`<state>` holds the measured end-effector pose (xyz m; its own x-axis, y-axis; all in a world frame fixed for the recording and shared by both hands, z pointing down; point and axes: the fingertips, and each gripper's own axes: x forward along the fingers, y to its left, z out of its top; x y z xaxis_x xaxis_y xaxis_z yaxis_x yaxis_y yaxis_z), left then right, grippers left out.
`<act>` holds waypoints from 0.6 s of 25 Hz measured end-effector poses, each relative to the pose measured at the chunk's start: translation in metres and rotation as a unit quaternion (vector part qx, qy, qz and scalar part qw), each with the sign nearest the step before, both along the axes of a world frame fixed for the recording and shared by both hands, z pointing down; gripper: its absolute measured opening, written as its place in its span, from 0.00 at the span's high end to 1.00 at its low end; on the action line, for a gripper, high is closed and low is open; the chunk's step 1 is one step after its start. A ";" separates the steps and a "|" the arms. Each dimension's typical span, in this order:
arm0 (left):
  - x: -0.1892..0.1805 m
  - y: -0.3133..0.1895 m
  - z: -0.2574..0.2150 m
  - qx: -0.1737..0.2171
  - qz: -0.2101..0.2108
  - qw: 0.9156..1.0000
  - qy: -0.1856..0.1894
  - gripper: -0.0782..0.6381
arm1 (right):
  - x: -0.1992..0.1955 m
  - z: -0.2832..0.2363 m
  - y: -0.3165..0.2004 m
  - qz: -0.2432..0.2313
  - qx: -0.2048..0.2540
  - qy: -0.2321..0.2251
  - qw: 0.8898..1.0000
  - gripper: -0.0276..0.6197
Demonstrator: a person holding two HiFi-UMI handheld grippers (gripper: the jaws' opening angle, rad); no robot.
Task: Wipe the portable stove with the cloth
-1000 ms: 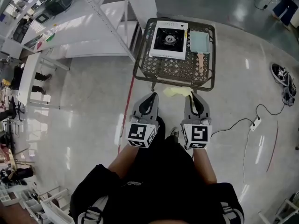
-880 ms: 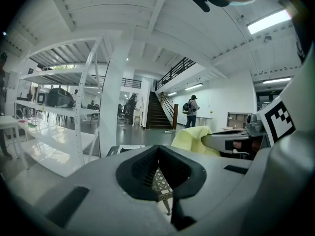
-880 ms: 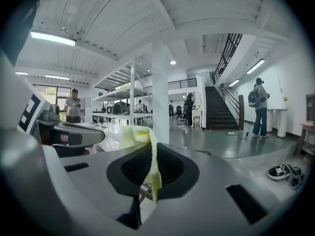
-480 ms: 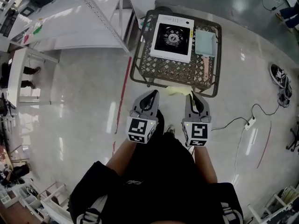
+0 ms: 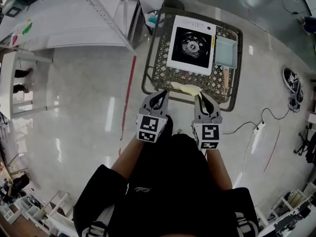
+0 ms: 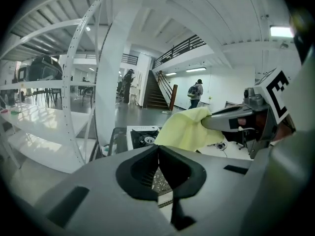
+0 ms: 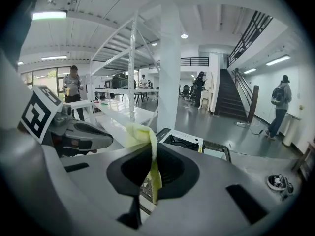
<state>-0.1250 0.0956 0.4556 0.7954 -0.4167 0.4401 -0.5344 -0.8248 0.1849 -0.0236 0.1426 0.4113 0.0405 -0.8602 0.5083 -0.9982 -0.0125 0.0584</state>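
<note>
Yellow fabric cloth (image 5: pixel 186 88) is clamped in the right gripper (image 5: pixel 200 98). The left gripper (image 5: pixel 160 96) is closed and empty. The white square portable stove (image 5: pixel 191 42) lies ahead, by the mesh table's (image 5: pixel 165 76) far edge.

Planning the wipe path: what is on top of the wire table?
The wire table bears the portable stove and, beside it, a pale blue pan with a wooden handle. The yellow cloth in the right gripper hides part of its near rim.
</note>
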 end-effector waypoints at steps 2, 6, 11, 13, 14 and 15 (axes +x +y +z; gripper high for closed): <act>-0.002 -0.015 0.008 -0.009 0.003 1.000 -0.001 0.87 | -0.006 0.008 -0.017 -0.008 -0.012 0.007 1.000 0.93; -0.007 -0.038 0.021 -0.021 -0.004 1.000 -0.007 0.87 | -0.017 0.034 -0.045 -0.030 -0.043 0.000 0.999 0.93; -0.017 -0.060 0.058 -0.067 -0.047 0.997 -0.008 0.87 | -0.026 0.073 -0.082 -0.055 -0.068 -0.009 0.996 0.93; -0.019 -0.071 0.081 -0.091 -0.073 0.993 -0.013 0.87 | -0.026 0.097 -0.098 -0.060 -0.076 -0.015 0.995 0.93; -0.020 -0.076 0.092 -0.098 -0.086 0.991 -0.017 0.87 | -0.025 0.109 -0.105 -0.061 -0.080 -0.013 0.995 0.93; -0.019 -0.081 0.101 -0.104 -0.098 0.989 -0.021 0.87 | -0.023 0.121 -0.111 -0.062 -0.085 -0.012 0.994 0.93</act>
